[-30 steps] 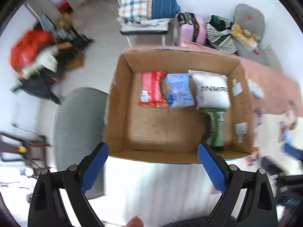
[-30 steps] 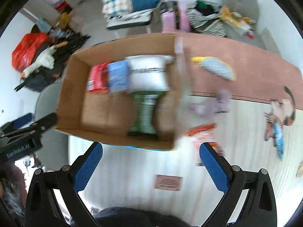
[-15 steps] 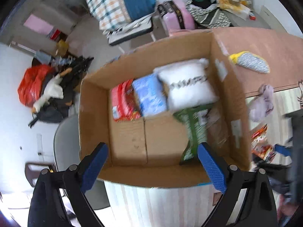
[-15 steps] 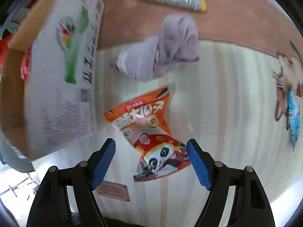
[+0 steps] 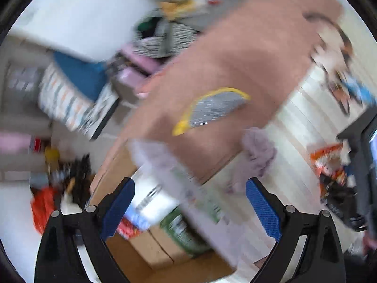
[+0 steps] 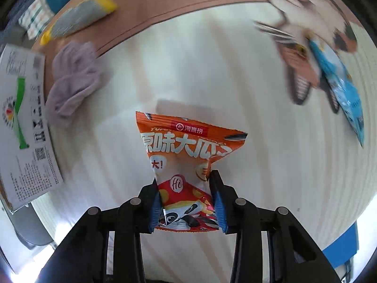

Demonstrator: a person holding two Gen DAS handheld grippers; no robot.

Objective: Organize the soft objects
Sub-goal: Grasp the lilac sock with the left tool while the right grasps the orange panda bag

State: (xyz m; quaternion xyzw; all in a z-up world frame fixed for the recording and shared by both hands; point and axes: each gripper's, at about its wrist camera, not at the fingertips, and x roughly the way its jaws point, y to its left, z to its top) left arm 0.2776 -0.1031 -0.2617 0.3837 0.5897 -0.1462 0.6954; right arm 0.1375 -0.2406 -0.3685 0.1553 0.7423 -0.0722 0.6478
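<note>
My right gripper point(image 6: 186, 202) is shut on an orange snack bag point(image 6: 186, 148) with a panda print, pinching its lower end above the pale table. A lilac cloth point(image 6: 73, 80) and a grey pouch with yellow ends point(image 6: 77, 18) lie to the far left. A blue packet point(image 6: 341, 82) lies at the right. My left gripper point(image 5: 188, 210) is open and empty over the cardboard box's point(image 5: 162, 254) right wall; the view is blurred. Packets, among them a white one point(image 5: 153, 200) and a green one point(image 5: 181, 231), lie in the box. The grey pouch point(image 5: 212, 108) and lilac cloth point(image 5: 259, 151) show beyond.
The box's white labelled flap point(image 6: 26, 127) stands at the left of the right wrist view. A pink-brown mat point(image 5: 235, 59) covers the table's far side. Chairs, bags and clutter point(image 5: 70, 94) lie on the floor past the table.
My right gripper has closed on the orange snack bag, which lay between its open jaws before. My left gripper has swung right, from above the box interior toward the box's right wall and the mat.
</note>
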